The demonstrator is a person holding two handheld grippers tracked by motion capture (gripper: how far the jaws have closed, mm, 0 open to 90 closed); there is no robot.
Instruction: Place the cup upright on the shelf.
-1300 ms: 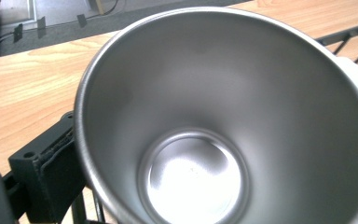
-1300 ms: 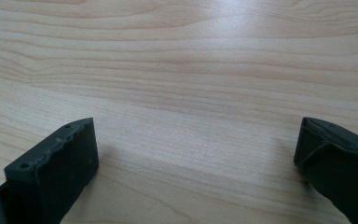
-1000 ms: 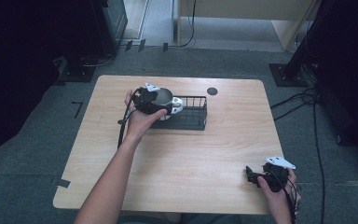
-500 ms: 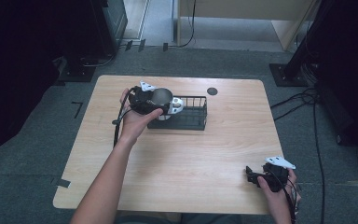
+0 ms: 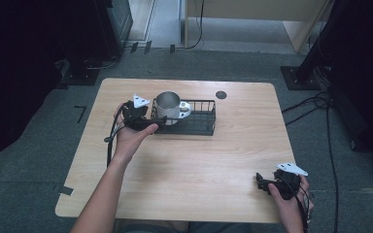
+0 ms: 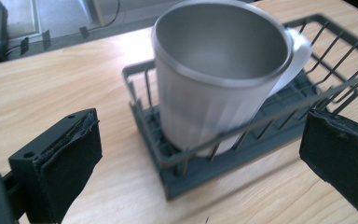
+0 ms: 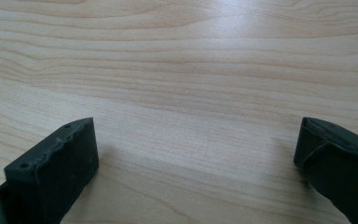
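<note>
- Steel mug [image 6: 219, 74] stands upright in the near end of the black wire basket [image 6: 279, 121], its white handle turned to the far side.
- Left gripper [image 5: 143, 119]: jaws spread wide, nothing between them; mug just ahead, apart from both pads.
- Right gripper [image 5: 272, 182]: jaws spread, empty, over bare wooden table [image 7: 177, 70], well apart from the basket.
- Judgement: placement appears done; only withdrawal seems left.

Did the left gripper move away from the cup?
Yes. The left gripper has backed off leftward along the table, off the cup, which sits in the basket.
</note>
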